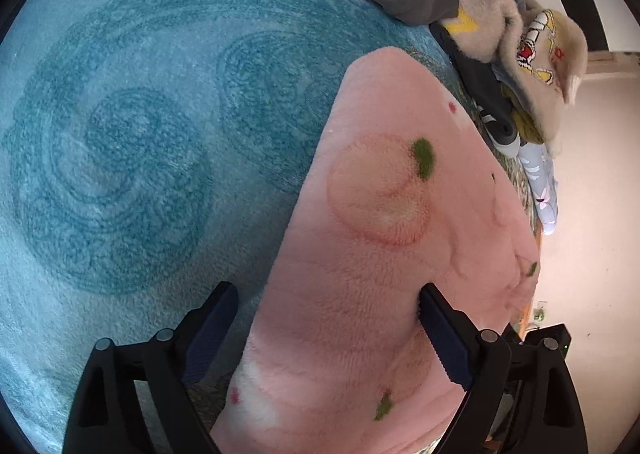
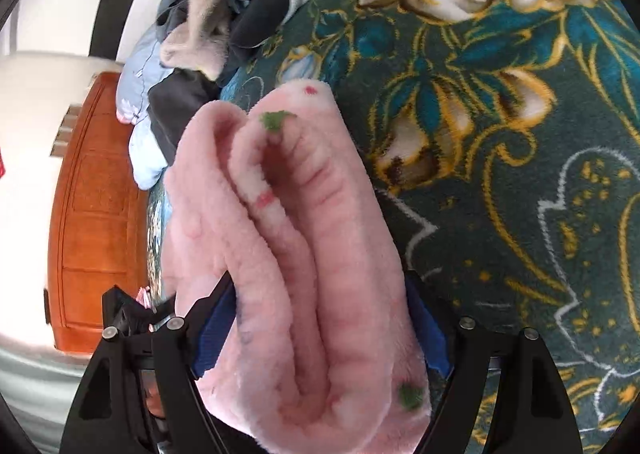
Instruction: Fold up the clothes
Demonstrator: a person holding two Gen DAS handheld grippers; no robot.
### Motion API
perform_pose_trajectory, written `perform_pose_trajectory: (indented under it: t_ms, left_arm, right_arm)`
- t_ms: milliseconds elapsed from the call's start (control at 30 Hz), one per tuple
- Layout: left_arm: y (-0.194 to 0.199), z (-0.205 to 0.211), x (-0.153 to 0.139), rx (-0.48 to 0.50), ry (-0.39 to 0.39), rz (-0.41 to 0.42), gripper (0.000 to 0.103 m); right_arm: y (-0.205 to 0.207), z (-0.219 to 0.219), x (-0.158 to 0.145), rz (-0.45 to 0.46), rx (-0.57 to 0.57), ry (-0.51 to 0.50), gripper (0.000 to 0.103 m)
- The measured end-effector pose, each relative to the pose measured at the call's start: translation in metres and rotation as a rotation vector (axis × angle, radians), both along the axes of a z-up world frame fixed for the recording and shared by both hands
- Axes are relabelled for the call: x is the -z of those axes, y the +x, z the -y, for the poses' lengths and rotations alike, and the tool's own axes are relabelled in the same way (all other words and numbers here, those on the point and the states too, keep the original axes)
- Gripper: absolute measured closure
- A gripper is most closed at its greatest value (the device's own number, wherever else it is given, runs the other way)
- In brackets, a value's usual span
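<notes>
A pink fleece garment (image 1: 380, 254) with peach prints and green leaves lies flat on the blue patterned blanket (image 1: 120, 134). My left gripper (image 1: 324, 334) hovers over its near part with jaws wide apart; the right finger (image 1: 444, 338) touches the fleece and the left finger (image 1: 212, 330) is over the blanket. In the right wrist view the same pink garment (image 2: 304, 274) is bunched in thick folds between the fingers of my right gripper (image 2: 320, 326), which is closed on it above a dark green floral blanket (image 2: 500, 134).
A pile of unfolded clothes (image 1: 500, 34) lies at the far edge of the bed, with grey, beige and light blue pieces; it also shows in the right wrist view (image 2: 208, 14). An orange wooden door (image 2: 92, 214) and pale floor lie beyond the bed edge.
</notes>
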State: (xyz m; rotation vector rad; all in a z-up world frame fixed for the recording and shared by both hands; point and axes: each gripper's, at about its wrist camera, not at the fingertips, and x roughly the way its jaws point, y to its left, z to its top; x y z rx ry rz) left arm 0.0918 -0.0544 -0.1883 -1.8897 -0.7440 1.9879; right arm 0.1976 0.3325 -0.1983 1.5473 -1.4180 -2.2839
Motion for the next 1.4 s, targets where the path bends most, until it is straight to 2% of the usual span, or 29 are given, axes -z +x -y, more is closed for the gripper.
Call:
perform_pose_trajectory:
  t_ms: [167, 233, 267, 367, 433, 533, 733, 967, 1167, 1400]
  left_arm:
    - [0.006, -0.007, -0.004, 0.018, -0.012, 0.003, 0.014]
    - [0.010, -0.010, -0.007, 0.030, -0.002, -0.002, 0.027]
    - [0.013, -0.011, -0.010, 0.035, -0.009, -0.011, 0.030]
    - [0.020, -0.016, -0.020, 0.058, -0.032, -0.051, 0.048]
    - [0.025, -0.018, -0.028, 0.074, -0.041, -0.076, 0.059]
    - [0.029, -0.019, -0.041, 0.096, -0.044, -0.109, 0.063]
    - [0.034, -0.008, -0.071, 0.121, -0.044, -0.161, 0.063]
    - [0.021, 0.060, -0.107, 0.078, -0.012, -0.220, 0.063]
    - [0.003, 0.149, -0.124, -0.048, -0.020, -0.215, 0.063]
    - [-0.009, 0.272, -0.099, -0.262, 0.011, -0.145, 0.063]
  right_arm:
    - [-0.008, 0.000, 0.005, 0.022, 0.022, -0.029, 0.022]
    - [-0.007, 0.001, 0.003, 0.039, 0.034, -0.035, 0.029]
    - [-0.007, 0.002, 0.002, 0.047, 0.039, -0.038, 0.035]
    - [-0.007, 0.005, -0.006, 0.041, 0.036, -0.035, 0.052]
    - [-0.007, 0.008, -0.014, 0.028, 0.025, -0.021, 0.056]
    - [-0.009, 0.011, -0.027, 0.003, 0.011, -0.019, 0.059]
    - [-0.024, 0.040, -0.062, -0.042, -0.055, 0.016, 0.059]
    - [-0.043, 0.074, -0.101, -0.094, -0.131, 0.055, 0.059]
    - [-0.084, 0.148, -0.119, -0.133, -0.235, 0.039, 0.059]
    - [-0.150, 0.262, -0.116, -0.098, -0.409, 0.034, 0.059]
